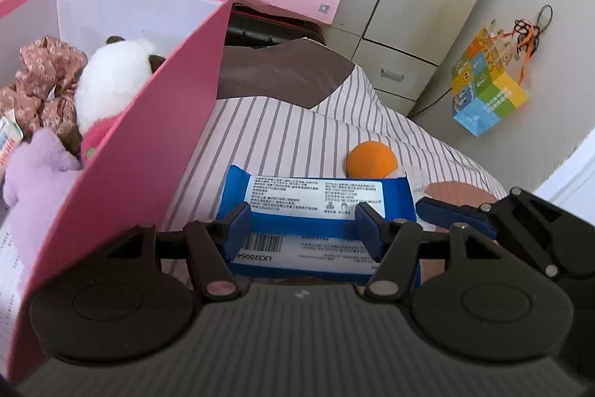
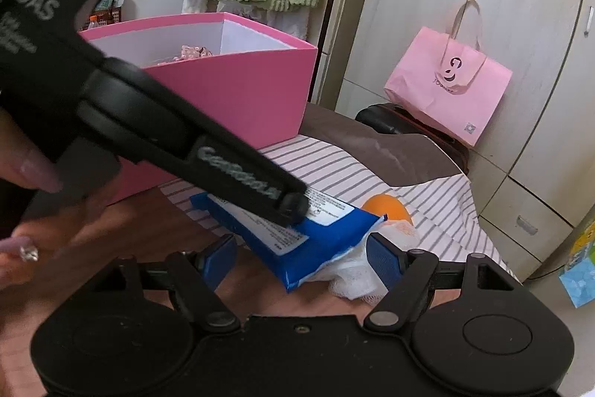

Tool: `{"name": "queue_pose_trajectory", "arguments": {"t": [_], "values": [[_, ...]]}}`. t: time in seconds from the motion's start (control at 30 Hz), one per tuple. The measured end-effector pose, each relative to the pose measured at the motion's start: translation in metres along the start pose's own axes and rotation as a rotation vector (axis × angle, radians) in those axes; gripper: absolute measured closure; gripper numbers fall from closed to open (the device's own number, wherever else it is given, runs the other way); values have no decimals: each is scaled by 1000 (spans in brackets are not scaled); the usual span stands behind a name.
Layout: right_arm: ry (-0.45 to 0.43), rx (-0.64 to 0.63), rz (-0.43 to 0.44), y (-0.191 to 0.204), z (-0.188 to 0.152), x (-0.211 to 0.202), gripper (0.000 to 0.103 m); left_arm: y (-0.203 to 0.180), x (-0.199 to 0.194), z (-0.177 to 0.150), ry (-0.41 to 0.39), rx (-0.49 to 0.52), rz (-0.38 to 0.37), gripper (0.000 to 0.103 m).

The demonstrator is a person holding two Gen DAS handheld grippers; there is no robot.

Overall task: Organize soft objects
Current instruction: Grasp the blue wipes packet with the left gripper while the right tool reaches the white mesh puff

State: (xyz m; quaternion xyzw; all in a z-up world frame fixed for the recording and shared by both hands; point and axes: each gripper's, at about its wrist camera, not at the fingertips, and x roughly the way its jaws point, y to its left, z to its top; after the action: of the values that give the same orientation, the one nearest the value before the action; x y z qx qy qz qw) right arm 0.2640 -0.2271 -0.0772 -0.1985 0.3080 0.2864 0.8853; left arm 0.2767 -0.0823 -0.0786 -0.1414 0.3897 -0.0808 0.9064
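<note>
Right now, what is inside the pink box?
The pink box holds a white plush toy, a brown floral scrunchie, a lilac plush and something red. Its bottom is covered by them.

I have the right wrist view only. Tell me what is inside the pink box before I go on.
Observer: The left wrist view looks into the pink box: a white plush toy, a lilac plush toy and a brown floral scrunchie.
Operator: Now report the left gripper's hold; its body blocks my view.
Observer: The left gripper has both pads pressed into the blue packet, pinching it across its middle.
</note>
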Motion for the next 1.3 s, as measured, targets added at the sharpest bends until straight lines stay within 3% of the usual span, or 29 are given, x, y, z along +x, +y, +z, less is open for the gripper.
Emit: {"name": "queue_pose_trajectory", "arguments": {"t": [0.3,0.4,0.53,0.77,1.07,1.3], "values": [[18,72,17,-12,-2,9,25,0,2,-5,9,1,0,42],[16,68,15,-10,-2,9,37,2,2,-6,-20,-1,29,39],[31,118,15,-15,-3,12,58,-4,8,-10,-16,54,-6,21],[19,183,19,-19,-11,8,74,-5,5,-11,-2,38,-12,17],[26,171,-32,-5,-21,-23,79,-3,-6,-21,58,25,-121,17],[53,257,-25,-12,-48,-49,79,1,2,-30,55,12,-91,15]]}}
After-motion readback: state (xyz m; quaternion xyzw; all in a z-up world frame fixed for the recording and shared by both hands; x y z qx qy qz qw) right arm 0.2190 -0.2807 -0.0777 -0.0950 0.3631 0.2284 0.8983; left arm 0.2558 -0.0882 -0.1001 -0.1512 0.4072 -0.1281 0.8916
